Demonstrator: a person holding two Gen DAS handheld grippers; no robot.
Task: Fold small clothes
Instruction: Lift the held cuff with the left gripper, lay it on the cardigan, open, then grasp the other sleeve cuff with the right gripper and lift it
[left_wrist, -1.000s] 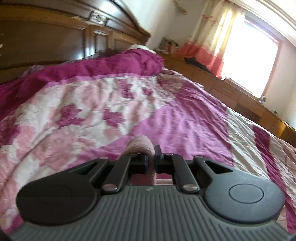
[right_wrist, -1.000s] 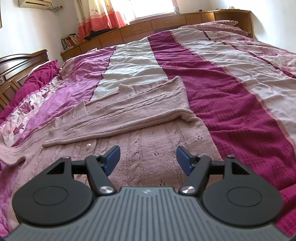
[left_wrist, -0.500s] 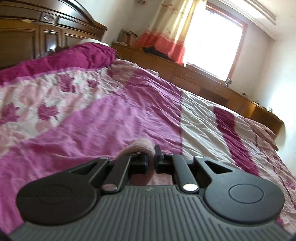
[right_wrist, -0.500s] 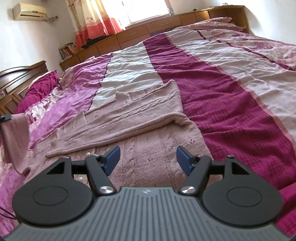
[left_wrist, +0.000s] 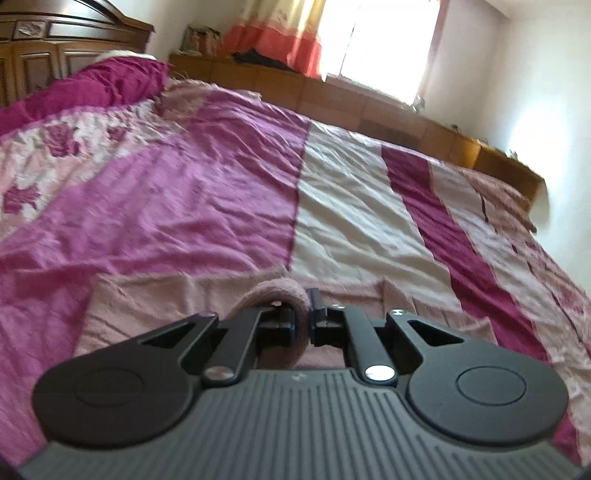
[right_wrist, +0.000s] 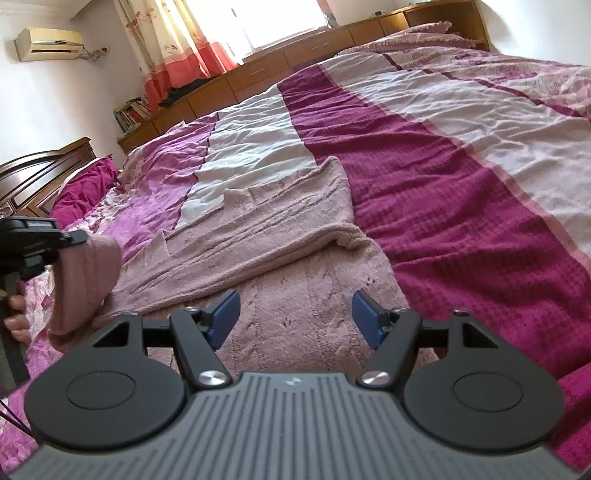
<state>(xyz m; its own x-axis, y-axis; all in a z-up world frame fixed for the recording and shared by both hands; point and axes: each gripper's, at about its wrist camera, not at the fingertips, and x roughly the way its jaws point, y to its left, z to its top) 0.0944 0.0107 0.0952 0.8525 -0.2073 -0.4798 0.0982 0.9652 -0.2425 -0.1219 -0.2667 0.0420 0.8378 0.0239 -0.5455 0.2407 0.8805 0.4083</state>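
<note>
Your left tool (left_wrist: 302, 322) grips the sweater's (right_wrist: 280, 236) sleeve (right_wrist: 86, 275), one side already folded; your right tool (right_wrist: 293, 314) hangs released above it.

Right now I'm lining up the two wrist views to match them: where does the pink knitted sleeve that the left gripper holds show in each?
Left wrist: the pink sleeve sits low centre, pinched in the shut left gripper.
Right wrist: it hangs at the far left edge, lifted off the bed by the left gripper.
Shared landmark: the red-and-cream curtain by the window.
</note>
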